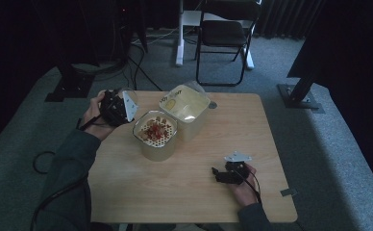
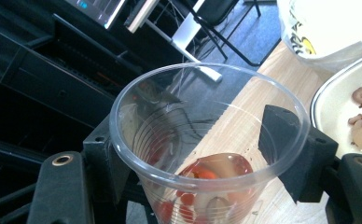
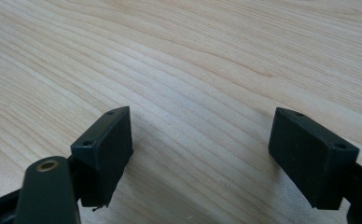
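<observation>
Pale wooden table (image 1: 194, 178); grey carpet (image 1: 329, 159); black folding chair (image 1: 225, 33) behind

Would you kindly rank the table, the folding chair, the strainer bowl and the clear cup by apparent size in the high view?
1. Table
2. Chair, though it stands farther off
3. Strainer bowl
4. Clear cup, partly hidden by the left gripper holding it

Bare counter (image 1: 189, 187) lies open around the right tongs (image 1: 215, 173); the bowl (image 1: 155, 135) and tub (image 1: 187, 108) crowd the far-left part.
</observation>
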A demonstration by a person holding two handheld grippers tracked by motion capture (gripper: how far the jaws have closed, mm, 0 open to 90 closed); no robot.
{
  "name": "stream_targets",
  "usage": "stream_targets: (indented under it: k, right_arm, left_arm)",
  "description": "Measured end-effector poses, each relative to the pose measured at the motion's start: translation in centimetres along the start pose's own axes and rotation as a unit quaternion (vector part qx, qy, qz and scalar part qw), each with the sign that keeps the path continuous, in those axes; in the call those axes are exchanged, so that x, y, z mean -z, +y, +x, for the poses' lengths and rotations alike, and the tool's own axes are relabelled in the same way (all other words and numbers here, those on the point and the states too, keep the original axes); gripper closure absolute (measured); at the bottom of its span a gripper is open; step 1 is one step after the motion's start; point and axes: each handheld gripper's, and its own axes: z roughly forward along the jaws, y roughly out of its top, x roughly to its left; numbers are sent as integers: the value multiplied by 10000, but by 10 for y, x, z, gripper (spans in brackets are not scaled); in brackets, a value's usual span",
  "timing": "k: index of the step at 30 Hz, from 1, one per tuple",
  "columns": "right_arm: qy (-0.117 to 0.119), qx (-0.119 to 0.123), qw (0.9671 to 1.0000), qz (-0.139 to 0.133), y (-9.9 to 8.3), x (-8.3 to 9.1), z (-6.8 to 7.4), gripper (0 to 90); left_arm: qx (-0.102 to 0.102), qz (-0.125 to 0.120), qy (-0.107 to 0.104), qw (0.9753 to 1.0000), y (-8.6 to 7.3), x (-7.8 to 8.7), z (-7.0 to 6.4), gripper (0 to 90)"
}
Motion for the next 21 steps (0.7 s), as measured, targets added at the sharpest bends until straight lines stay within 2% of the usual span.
stream_targets:
  k: [9,10,11,13,21]
  right_arm:
    - [1,-3,10000,0,0,0,0,211]
    - [2,-4,10000,1,0,0,0,211]
    - [2,-2,10000,1,0,0,0,210]
    - [2,-3,10000,1,0,0,0,211]
    - [2,-2,10000,-1,0,0,0,211]
  left_arm:
    - [-166,-63,22,9998,6,5,-3,295]
    - [-298,-76,46,9995,9,7,-6,295]
    - [-298,-76,46,9995,9,7,-6,295]
    - [-467,-63,65,9989,11,8,-8,294]
    - [-936,49,90,9956,16,9,-14,297]
